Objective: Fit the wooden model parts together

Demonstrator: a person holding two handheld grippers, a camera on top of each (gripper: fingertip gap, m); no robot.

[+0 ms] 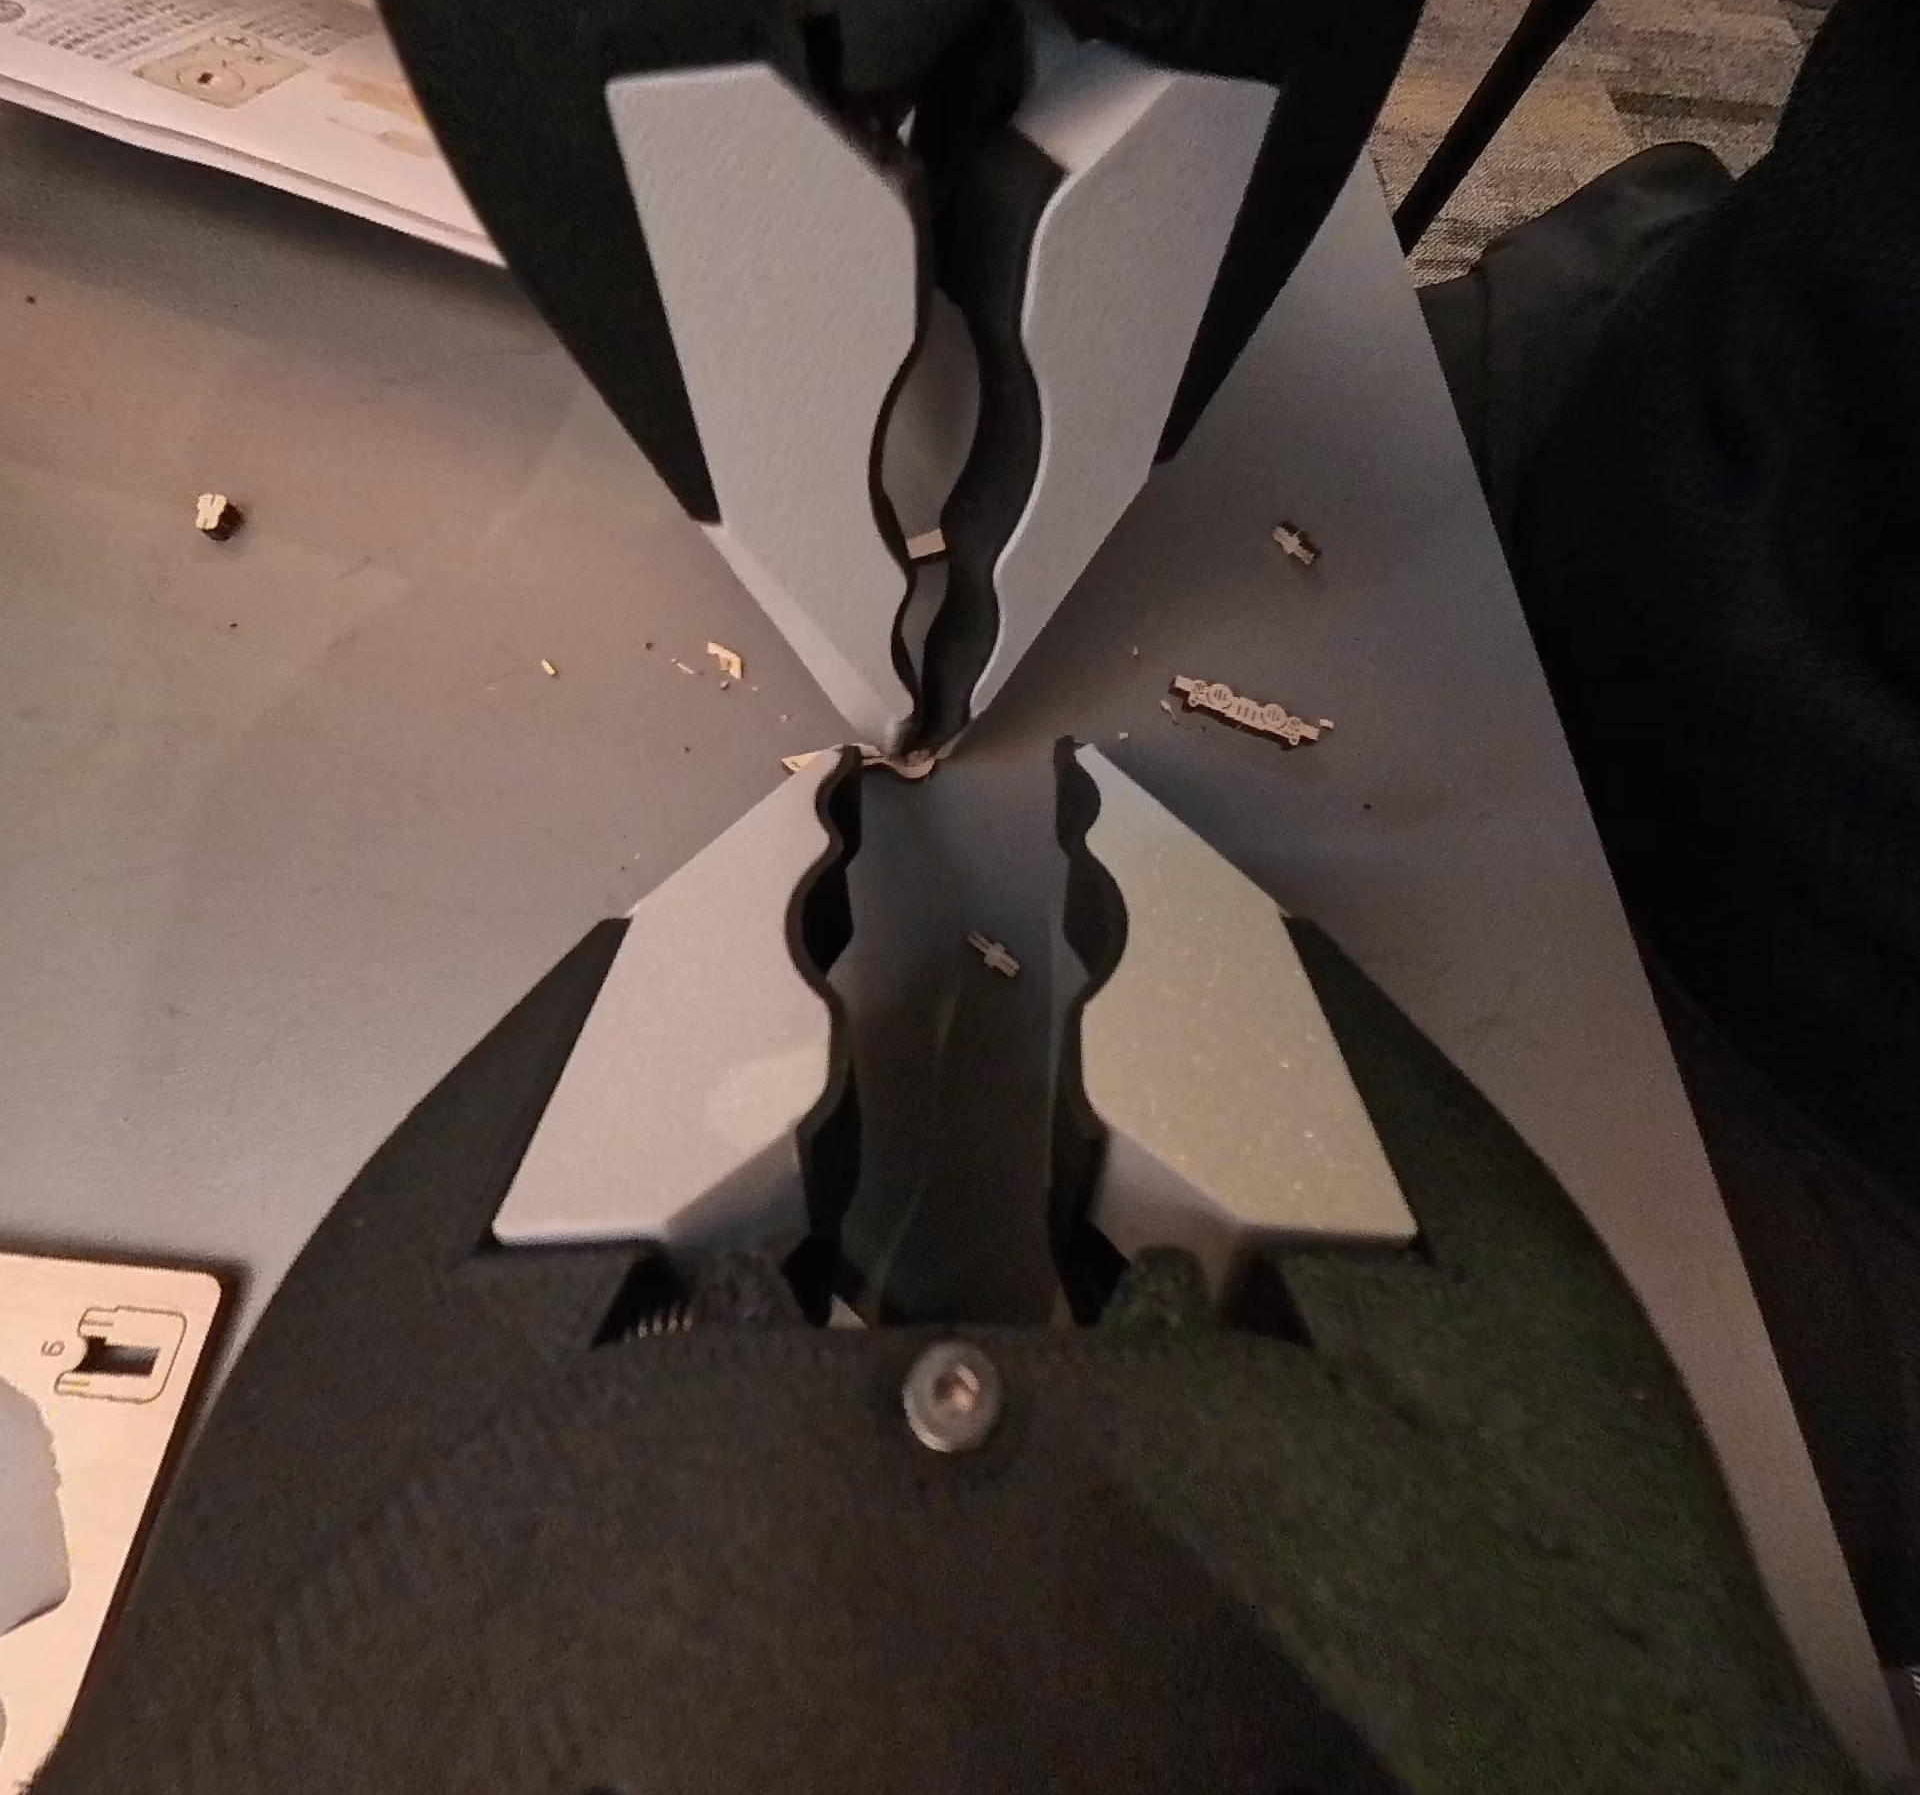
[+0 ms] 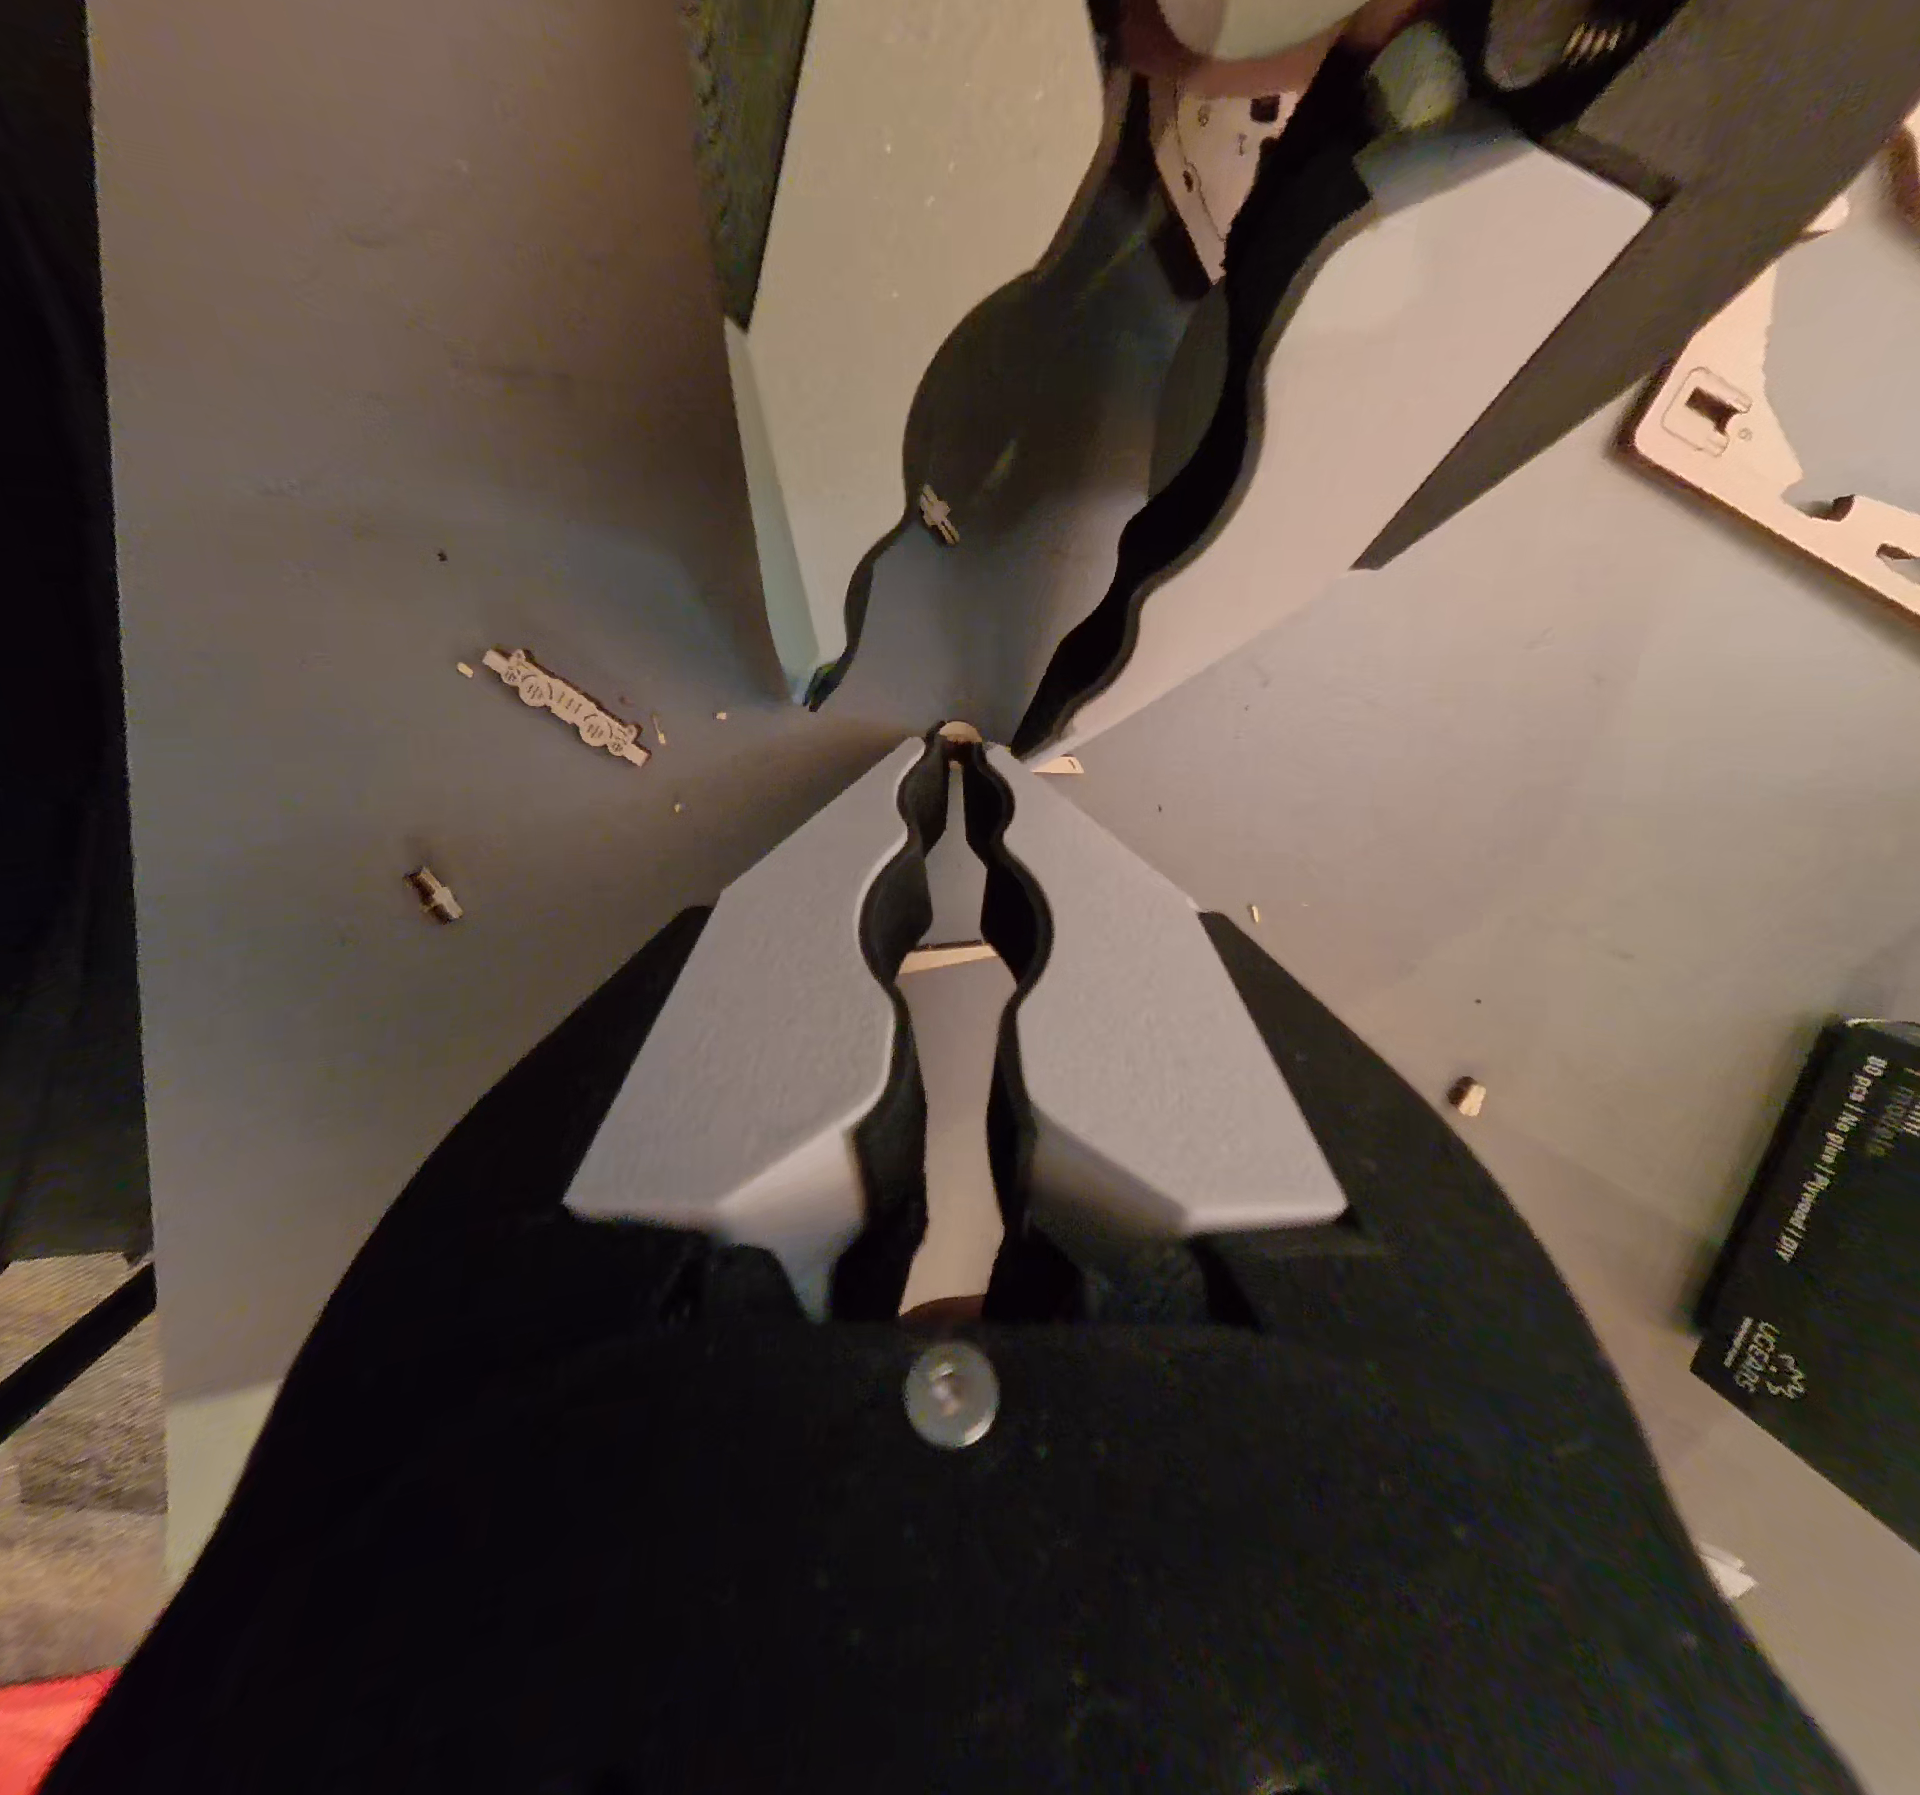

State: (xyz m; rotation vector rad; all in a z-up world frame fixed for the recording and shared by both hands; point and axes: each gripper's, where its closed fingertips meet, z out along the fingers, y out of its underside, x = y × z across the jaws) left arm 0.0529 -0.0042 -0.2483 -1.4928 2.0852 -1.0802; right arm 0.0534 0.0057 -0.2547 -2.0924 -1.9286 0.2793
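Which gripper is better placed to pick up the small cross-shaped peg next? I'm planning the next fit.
Left, probably. The left gripper is open, with the peg on the table between its fingers. The right gripper is shut on a small round wooden part.

Your table (image 1: 312,862) is a plain grey top, scuffed and dusted with pale wood crumbs (image 1: 722,659) around its middle. A long carved wooden strip (image 1: 1247,706) lies flat near the edge that borders the carpet, with a small cross-shaped peg (image 1: 1296,541) a little farther along the same edge. Another peg (image 1: 995,956) rests in the open middle of the table, and a stubby dark-sided piece (image 1: 216,515) sits well apart on the other side. A printed instruction sheet (image 1: 208,52) covers one corner. A cut-out plywood sheet (image 2: 1787,488) lies flat, and a black box (image 2: 1818,1257) sits near it.
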